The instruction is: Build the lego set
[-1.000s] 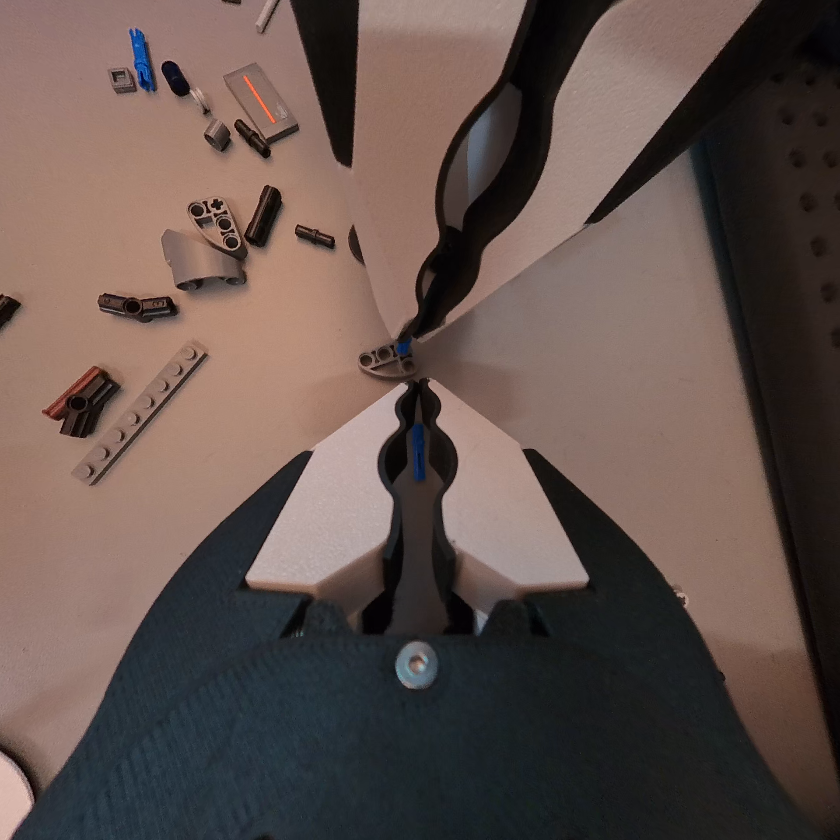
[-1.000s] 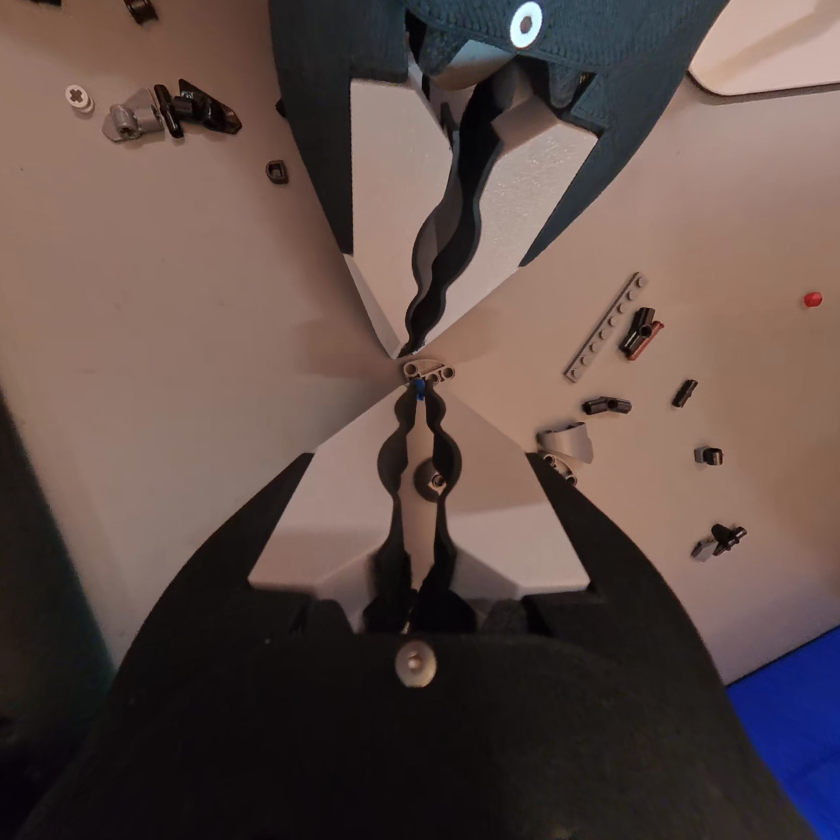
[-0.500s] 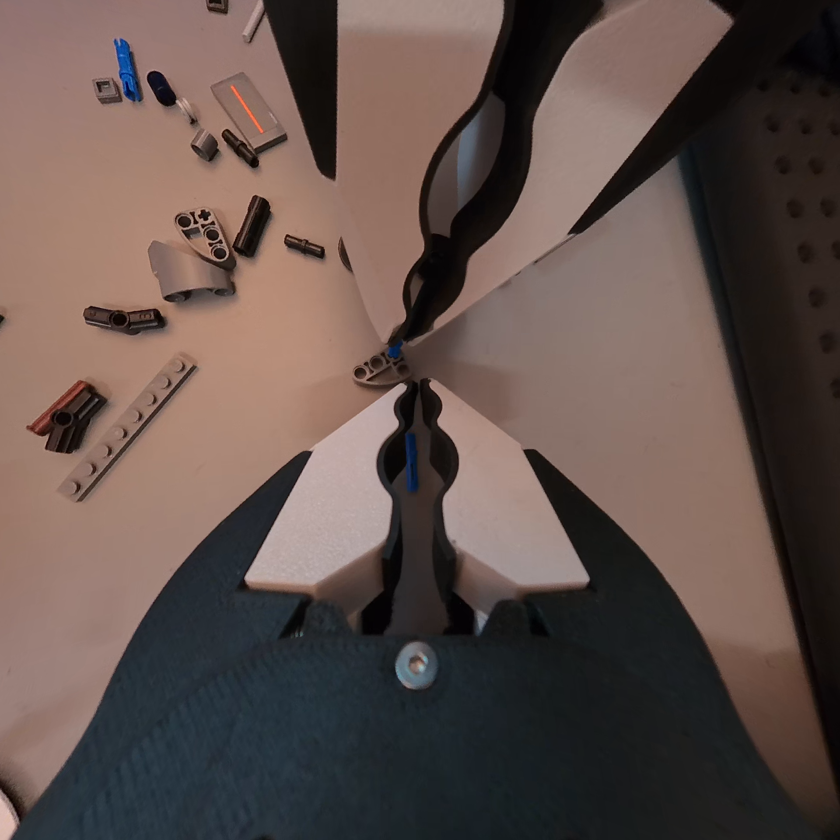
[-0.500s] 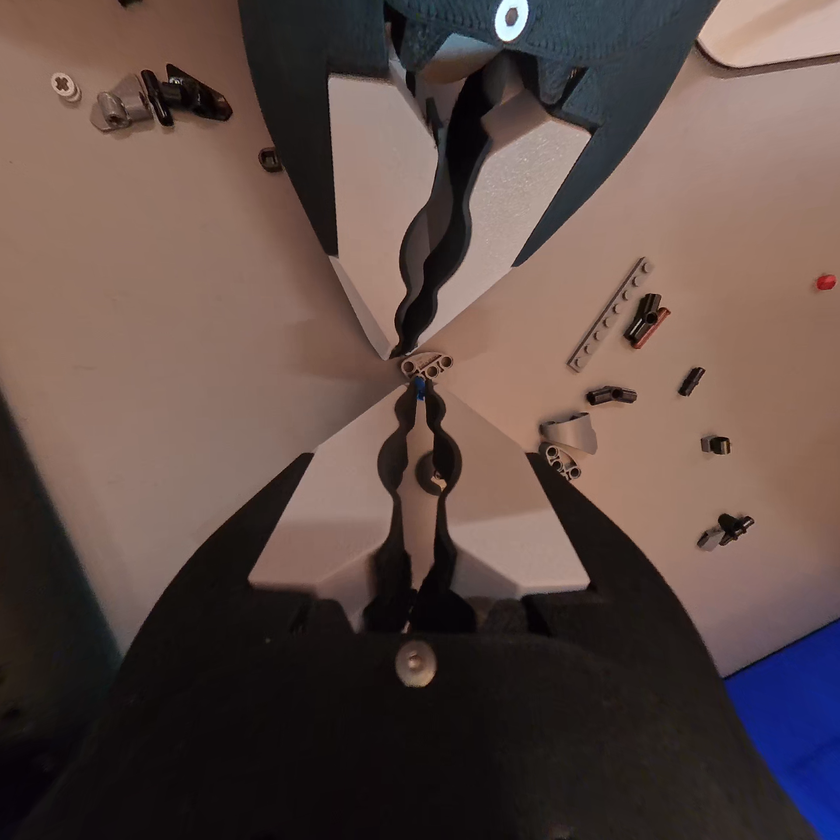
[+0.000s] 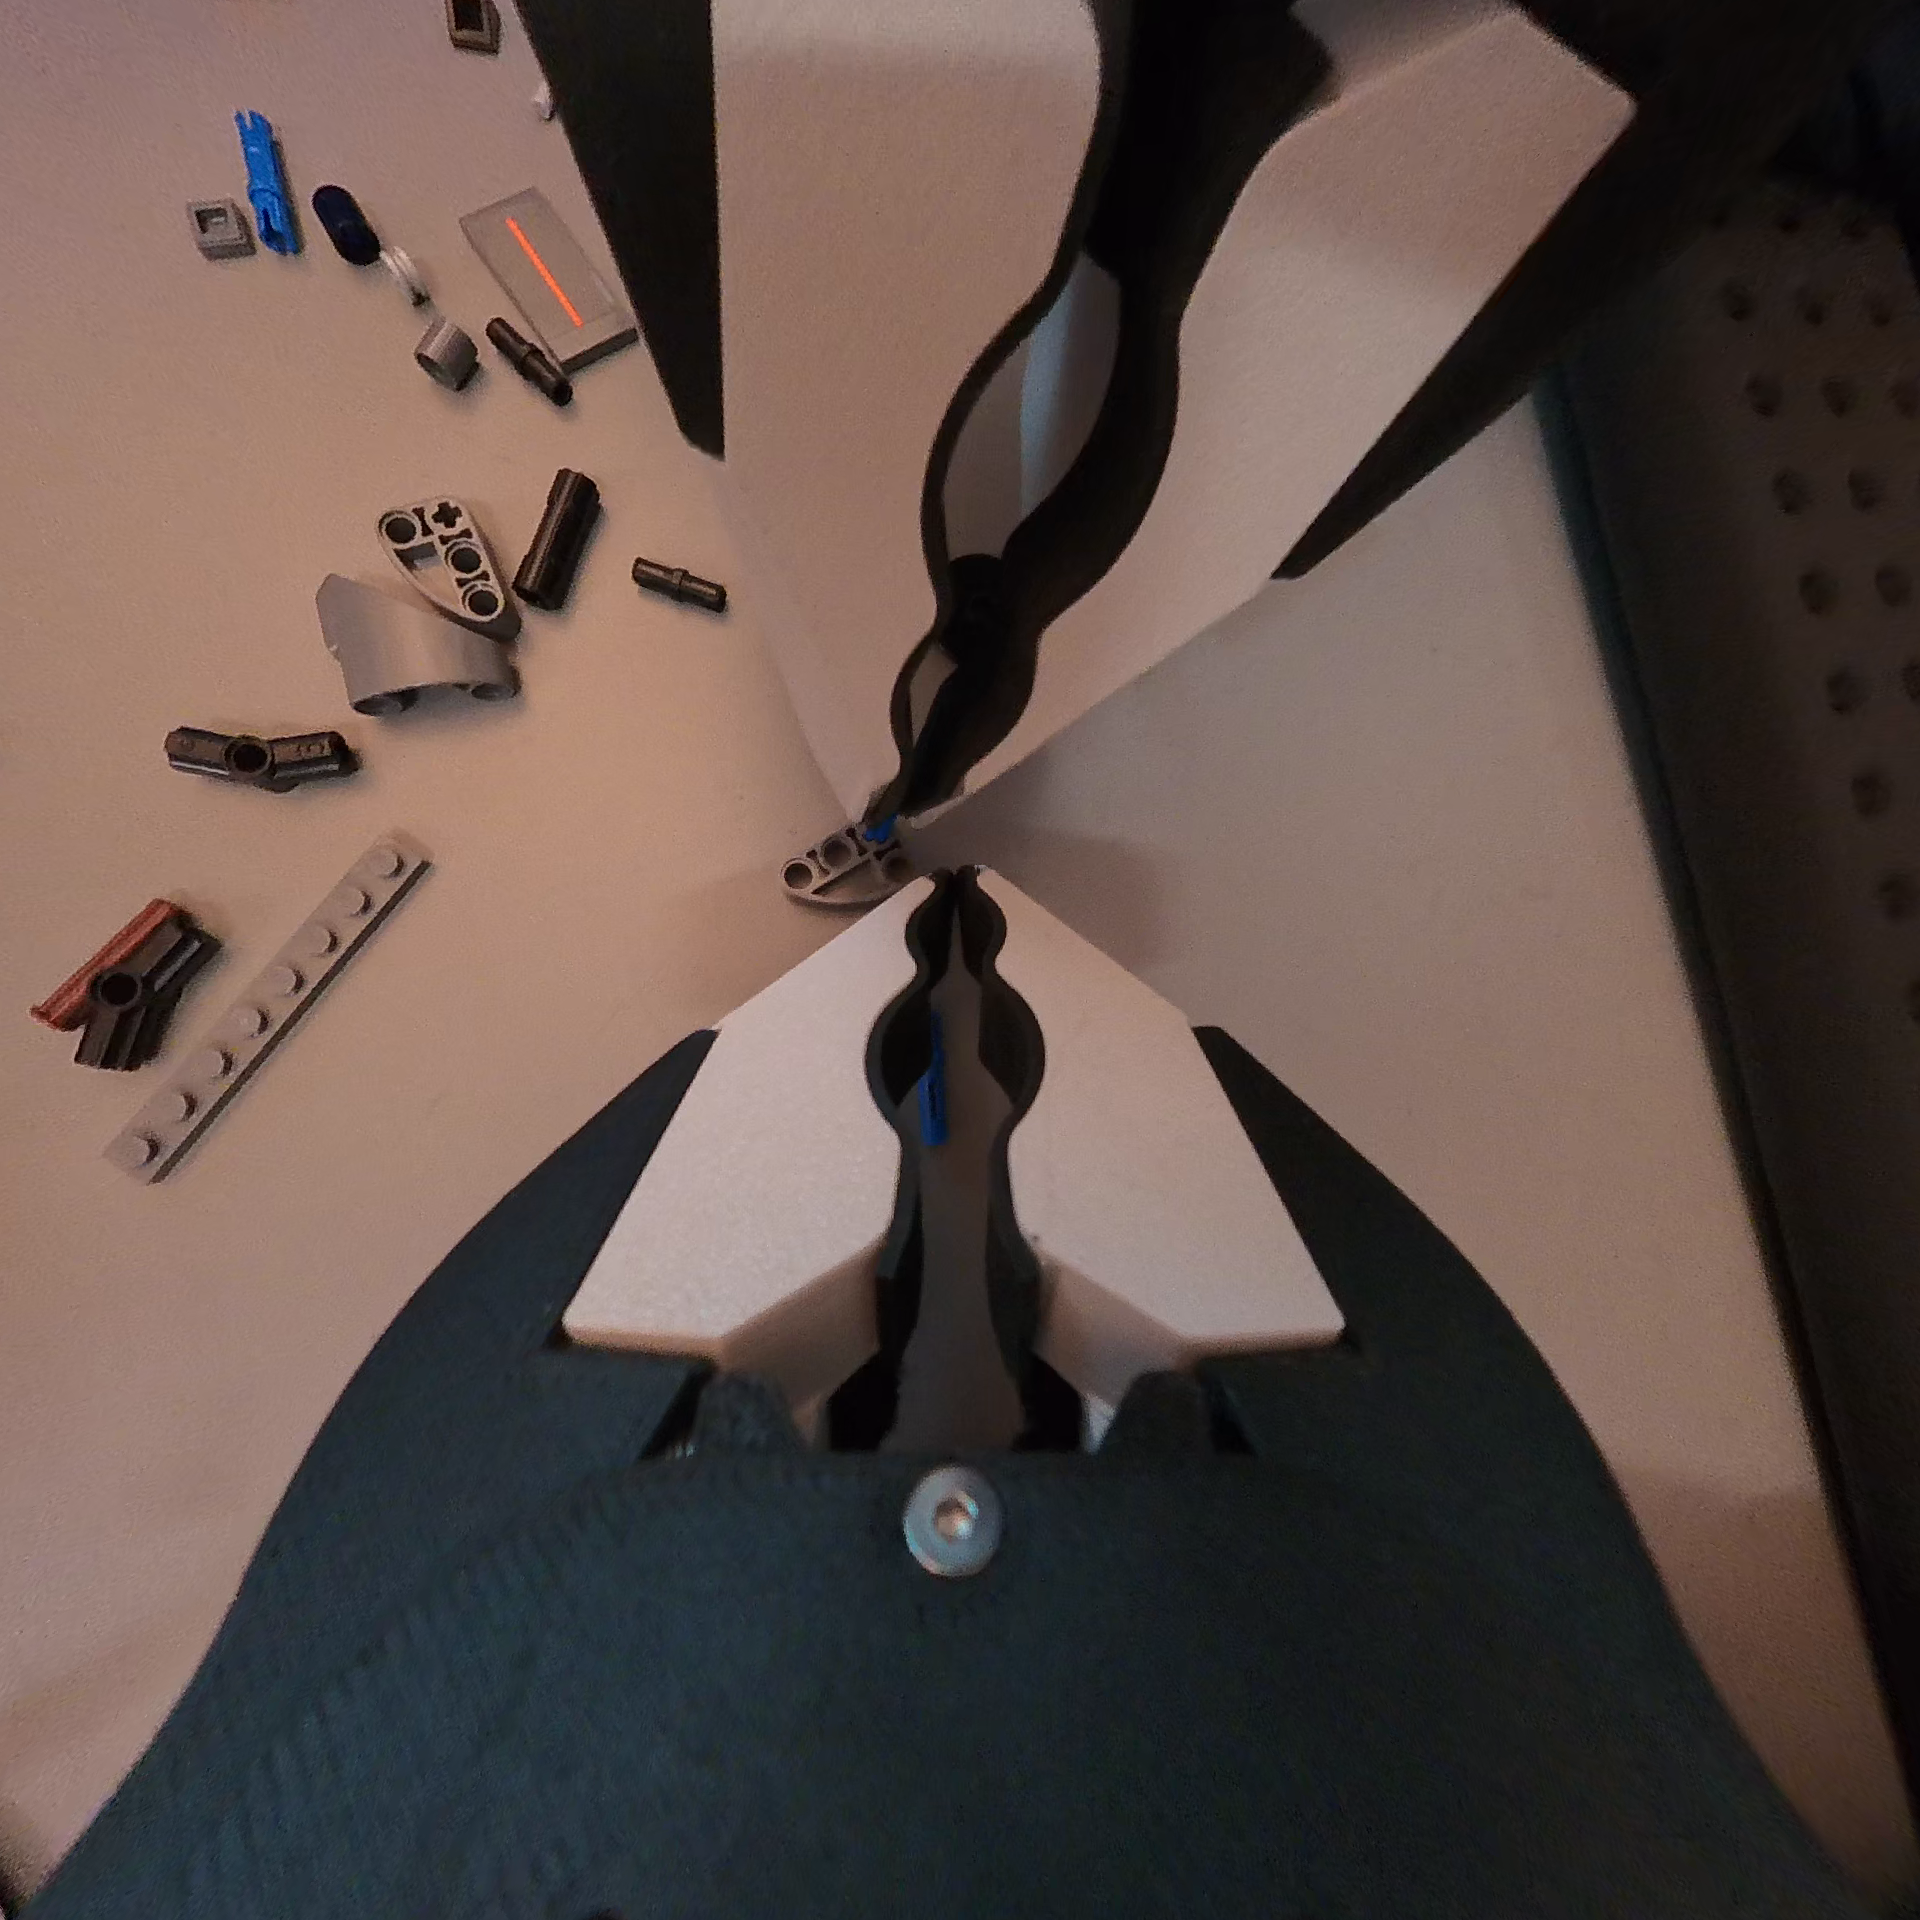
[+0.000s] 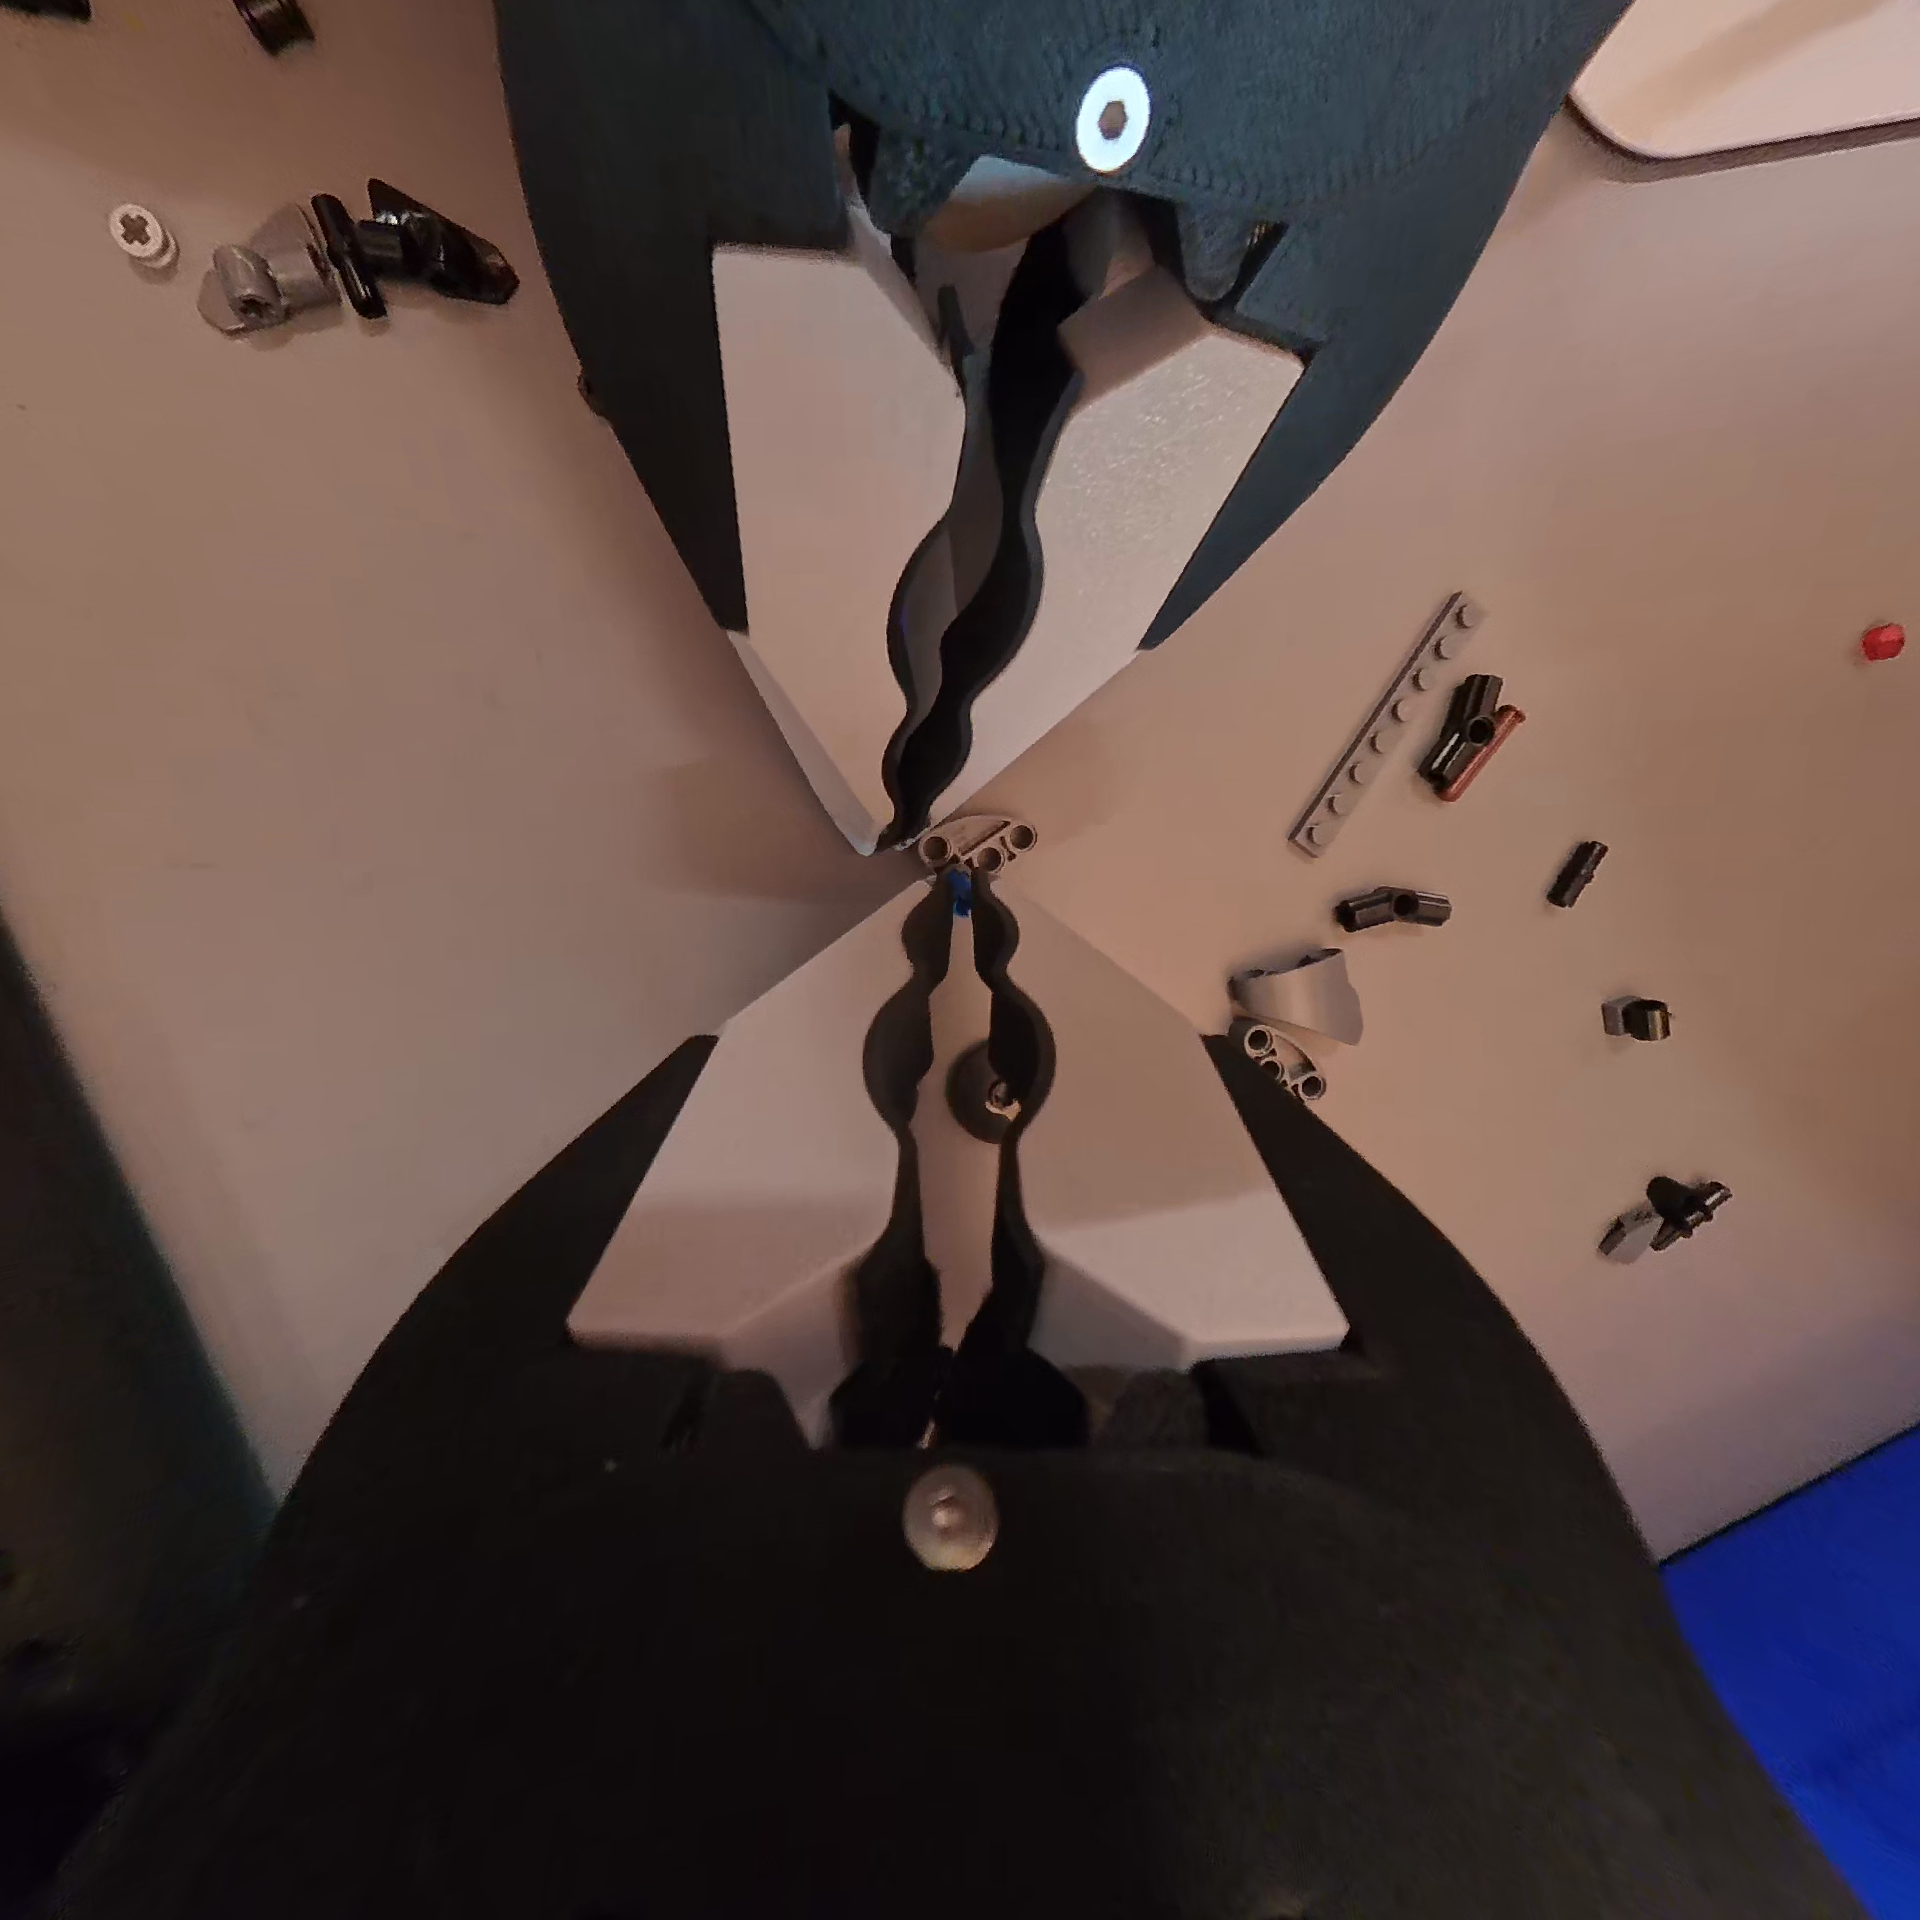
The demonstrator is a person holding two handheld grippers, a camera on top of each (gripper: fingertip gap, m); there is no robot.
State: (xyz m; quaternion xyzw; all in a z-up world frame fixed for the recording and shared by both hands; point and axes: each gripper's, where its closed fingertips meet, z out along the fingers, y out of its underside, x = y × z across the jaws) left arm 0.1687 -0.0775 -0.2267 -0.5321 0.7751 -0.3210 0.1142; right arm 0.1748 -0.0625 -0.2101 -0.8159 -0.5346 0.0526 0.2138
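A small grey curved liftarm [image 5: 836, 868] hangs low over the tan table between the two gripper tips; it also shows in the right wrist view [image 6: 977, 840]. A blue pin [image 6: 961, 894] is plugged into it. My right gripper [image 6: 961, 883] is shut on that pin; in the left wrist view it [image 5: 894, 821] comes in from the top. My left gripper [image 5: 951, 878] is shut, its tips right at the liftarm's end. I cannot tell whether it pinches the liftarm. In the right wrist view the left gripper [image 6: 899, 836] comes in from the top. A second blue pin [image 5: 932, 1081] shows in the gap between my left fingers.
Loose parts lie to the left in the left wrist view: a long grey plate [image 5: 270, 1008], a black angled connector [image 5: 260, 753], a grey curved panel [image 5: 416, 649], a tile with an orange line [image 5: 545, 270]. A dark round part [image 6: 987, 1091] lies under my right fingers. A blue mat [image 6: 1818, 1610] borders the table. Both grippers' tips are close together, under 4 cm apart.
The liftarm has stayed on the pin in my right gripper. My left gripper's tips have drawn back a little from the liftarm's end. Both grippers stay shut.
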